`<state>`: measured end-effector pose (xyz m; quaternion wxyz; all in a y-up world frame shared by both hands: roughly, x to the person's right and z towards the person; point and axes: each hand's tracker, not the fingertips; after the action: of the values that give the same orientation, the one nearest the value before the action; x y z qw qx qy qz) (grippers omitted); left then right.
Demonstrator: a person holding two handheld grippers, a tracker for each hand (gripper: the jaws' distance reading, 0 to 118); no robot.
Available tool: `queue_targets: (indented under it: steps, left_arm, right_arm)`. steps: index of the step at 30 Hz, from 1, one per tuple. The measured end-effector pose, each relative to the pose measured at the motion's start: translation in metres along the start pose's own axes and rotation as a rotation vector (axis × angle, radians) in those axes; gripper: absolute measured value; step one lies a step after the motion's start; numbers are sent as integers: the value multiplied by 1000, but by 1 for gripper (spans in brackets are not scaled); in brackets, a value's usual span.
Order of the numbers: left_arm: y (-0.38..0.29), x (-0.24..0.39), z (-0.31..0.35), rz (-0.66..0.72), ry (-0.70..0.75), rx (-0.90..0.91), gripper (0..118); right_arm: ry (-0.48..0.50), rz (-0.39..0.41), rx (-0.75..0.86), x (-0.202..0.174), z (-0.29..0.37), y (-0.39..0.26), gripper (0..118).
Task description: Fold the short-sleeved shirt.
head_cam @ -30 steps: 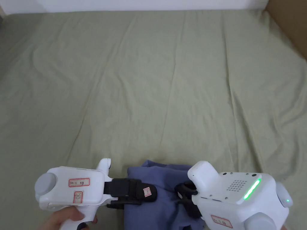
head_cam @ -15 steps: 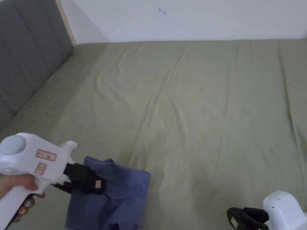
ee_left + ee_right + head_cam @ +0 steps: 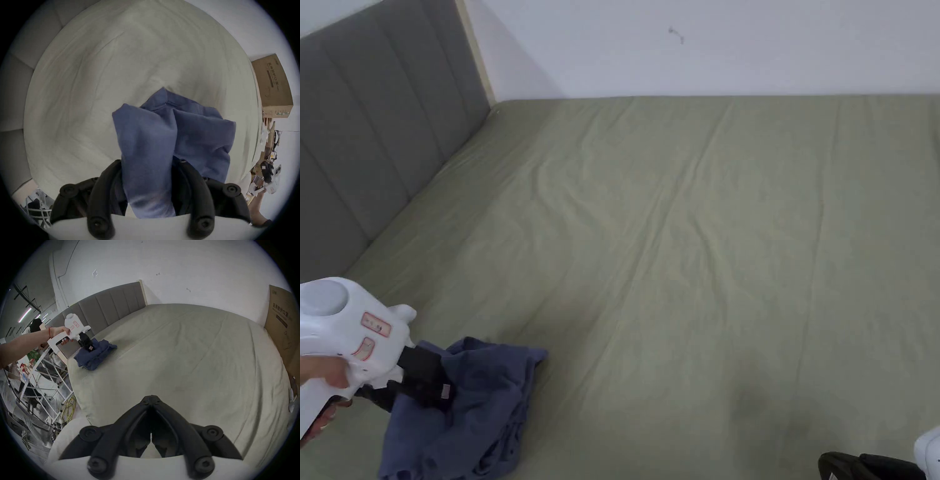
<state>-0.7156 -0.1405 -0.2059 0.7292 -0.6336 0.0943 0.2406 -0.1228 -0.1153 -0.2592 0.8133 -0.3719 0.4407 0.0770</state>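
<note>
The short-sleeved shirt (image 3: 481, 400) is a dark blue crumpled bundle on the green bed sheet (image 3: 706, 250), near the bed's near left corner. My left gripper (image 3: 434, 390) is shut on a fold of it, and in the left gripper view the blue cloth (image 3: 162, 138) runs up between the two black jaws of the left gripper (image 3: 146, 164). In the right gripper view the shirt (image 3: 95, 353) lies far off to the left under the left gripper (image 3: 88, 346). My right gripper (image 3: 151, 396) is shut on nothing, low over the sheet at the near right (image 3: 831, 465).
A grey padded headboard (image 3: 375, 156) runs along the bed's left side, with a white wall behind. A cardboard box (image 3: 285, 331) stands at the bed's right edge. A white metal rack (image 3: 45, 369) and clutter sit on the floor beside the near left corner.
The two grippers, close together at the shirt a second ago, have drawn apart. The left one has carried the shirt leftward; the right one has left it and moved right. The head camera has turned left.
</note>
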Motion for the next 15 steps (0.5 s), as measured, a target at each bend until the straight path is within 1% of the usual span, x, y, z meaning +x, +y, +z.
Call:
queue_targets:
  steps: [1, 2, 3, 4, 5, 7, 9, 11, 12, 13, 14, 15]
  left_arm:
    - [-4, -1, 9, 12, 39, 42, 79]
    - [-9, -2, 18, 12, 43, 77, 112]
    - [-16, 0, 31, -19, 54, 124, 118]
    - [-24, 3, 47, -51, 67, 170, 115]
    - [-35, 12, 66, -36, -27, 159, 109]
    - [-55, 25, 108, -61, 6, 277, 110]
    - [-86, 53, 151, -93, 21, 475, 110]
    - [-113, 87, 180, -98, 46, 652, 111]
    - [-128, 108, 189, -111, 76, 740, 111]
    - [-142, 126, 196, -156, 121, 825, 111]
    - [-156, 151, 197, -158, 164, 931, 107]
    - [-173, 176, 197, -168, 188, 1005, 98]
  right_arm:
    - [2, -5, 8, 1, 4, 0, 0]
    - [5, -8, 15, 3, 8, 1, 0]
    - [6, -8, 24, 4, 13, 1, 0]
    - [2, -3, 33, 4, 17, 2, 0]
    - [-3, 0, 43, 5, 22, 2, 0]
    - [1, -4, 69, 8, 33, 2, 0]
    - [-10, -8, 105, 11, 47, 3, 0]
    - [-34, -7, 148, 16, 62, 3, 0]
    - [-47, -8, 164, 18, 70, 4, 0]
    - [-54, -7, 183, 21, 79, 4, 0]
    - [-72, -10, 204, 24, 89, 4, 0]
    - [-93, -9, 229, 28, 100, 4, 0]
